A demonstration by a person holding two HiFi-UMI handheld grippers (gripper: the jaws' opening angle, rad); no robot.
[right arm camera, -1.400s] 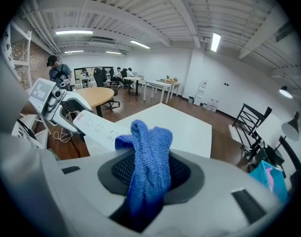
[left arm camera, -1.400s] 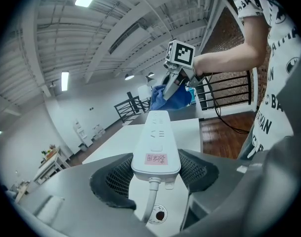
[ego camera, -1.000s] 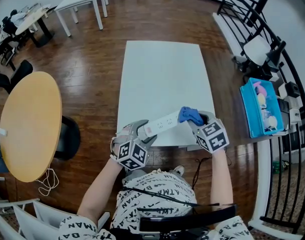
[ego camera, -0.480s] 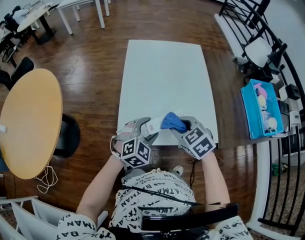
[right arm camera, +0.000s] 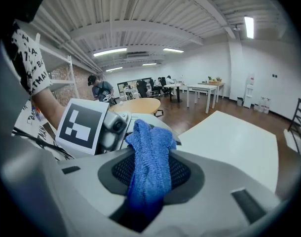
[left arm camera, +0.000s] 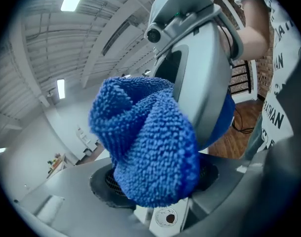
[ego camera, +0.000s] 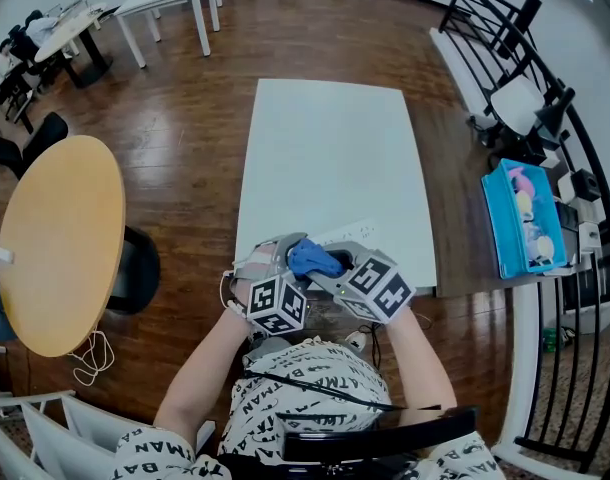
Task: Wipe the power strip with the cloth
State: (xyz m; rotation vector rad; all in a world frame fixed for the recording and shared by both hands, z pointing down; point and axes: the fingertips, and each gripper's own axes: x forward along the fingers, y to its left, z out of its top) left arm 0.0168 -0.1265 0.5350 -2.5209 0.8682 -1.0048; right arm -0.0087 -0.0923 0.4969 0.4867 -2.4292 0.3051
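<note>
**Worktop** (ego camera: 325,148): long, white and bare. All the action sits at its near edge, close to the person's body, where both hands have short reach and good leverage.

**Left claw** (ego camera: 281,260): closed wide across the near end of the power strip and acting as a vice. The grip probably serves to stop the strip sliding or twisting under rubbing pressure.

**Right claw** (ego camera: 322,267): pinched tight on the cloth, with a bunched wad left projecting past the tips, so soft pile rather than hard plastic meets the strip.

**Power strip** (ego camera: 351,232): white, running from the left claw up and to the right over the worktop. Whether its far end rests on the surface cannot be told. One round socket detail shows in the left gripper view, just below the cloth.

**Cloth** (ego camera: 310,256): blue and knobbly, pressed on the strip's held end right beside the left claw. The wiping stroke looks to be at its near limit — the patch under the left claw's pads likely stays unwiped unless regripped.
</note>
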